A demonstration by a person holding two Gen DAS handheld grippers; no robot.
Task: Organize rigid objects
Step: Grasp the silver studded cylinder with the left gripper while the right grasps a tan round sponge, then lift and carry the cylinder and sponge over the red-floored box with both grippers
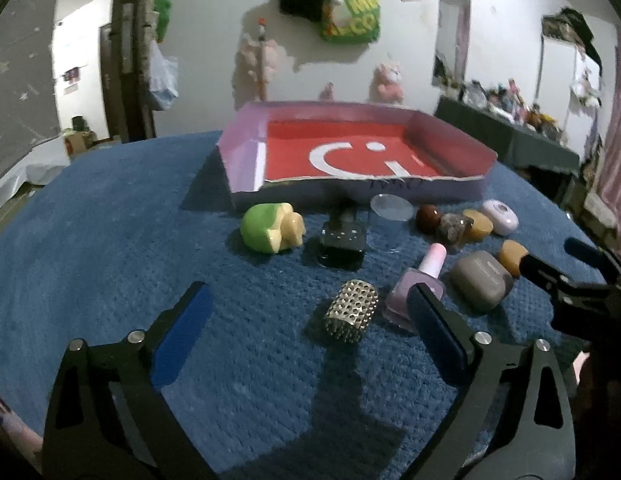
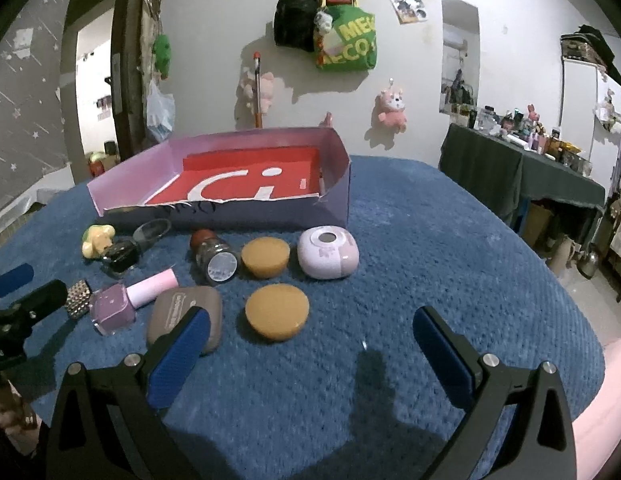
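On the blue blanket (image 2: 430, 264) the things lay in a loose cluster in front of a shallow pink box (image 2: 338, 160) with a red sheet (image 1: 350, 148) on its floor, and nothing else was in the box. The left gripper (image 1: 306, 312) was spread wide and gripping nothing, hovering over the blanket with a studded metal roller (image 1: 352, 310) lying between its fingers. Farthest left, near the front wall of the box, sat a green and cream toy (image 1: 270, 228), then a dark glass bottle (image 1: 342, 244) and a clear round dish (image 1: 390, 210) just beside it. Right of the roller a purple nail polish bottle (image 2: 126, 300) lay on its side with its pale pink cap pointing toward the box, partly behind the left gripper's right finger in the left wrist view. Next came a grey case (image 2: 178, 312), touching or nearly touching the polish bottle, and behind it a small jar with a red cap (image 2: 212, 256) on its side. Further right lay two tan discs (image 2: 276, 314), one nearer and one closer to the box, and beside the farther one a lilac case (image 2: 328, 252) near the box's right corner. The right gripper (image 2: 308, 338) was also spread wide and empty, held above the blanket, its left finger in front of the grey case and the nearer disc just ahead between its fingers.
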